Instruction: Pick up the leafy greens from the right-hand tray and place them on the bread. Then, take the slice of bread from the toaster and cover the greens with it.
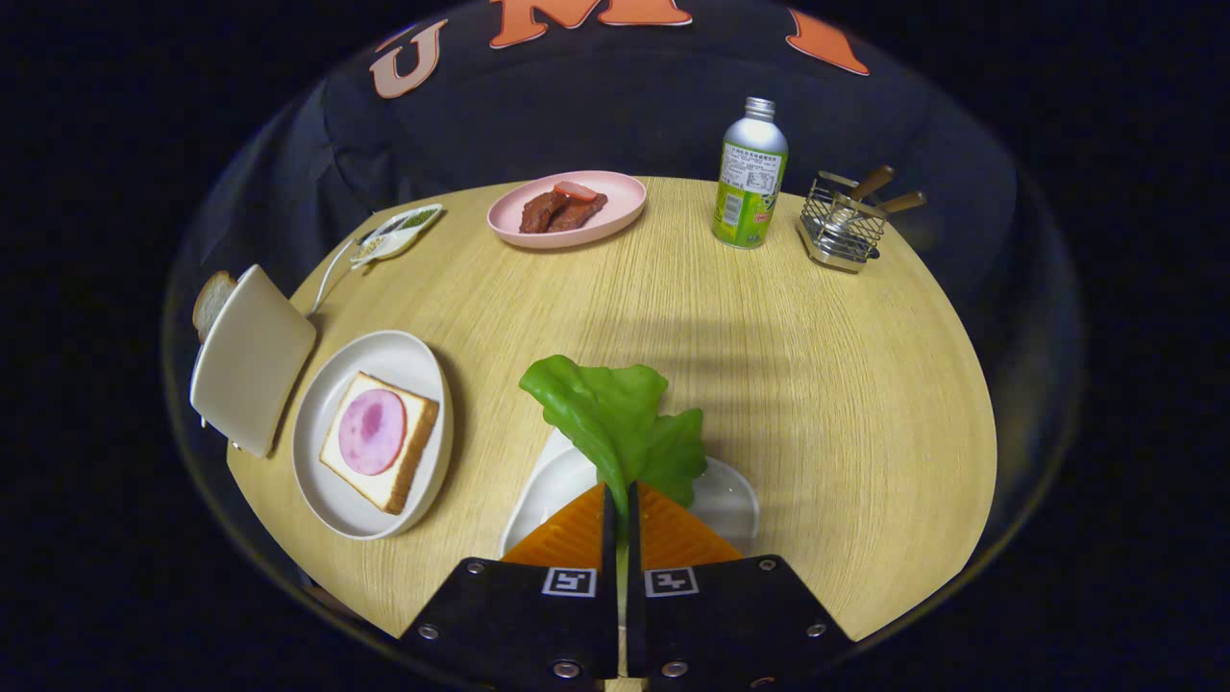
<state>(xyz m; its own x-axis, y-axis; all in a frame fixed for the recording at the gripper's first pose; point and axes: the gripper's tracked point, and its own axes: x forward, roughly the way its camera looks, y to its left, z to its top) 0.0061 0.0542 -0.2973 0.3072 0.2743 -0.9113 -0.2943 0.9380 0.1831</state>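
Round pale wooden desk (817,384). Off-white toaster (252,358) with 1 slice of bread (211,300) at the left edge. White round plate (332,481) holding square bread (408,457) topped with pink ham. Tongs (621,500) pinched on green leafy greens (615,418) above white tray (548,490). Best carried left, low, then released flat over ham. Silver-green bottle (750,178): label unreadable.

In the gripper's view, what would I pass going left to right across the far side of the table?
Small dish → pink plate of meat → bottle → wire basket. Nearer, the gripper is shut on the lettuce leaf.
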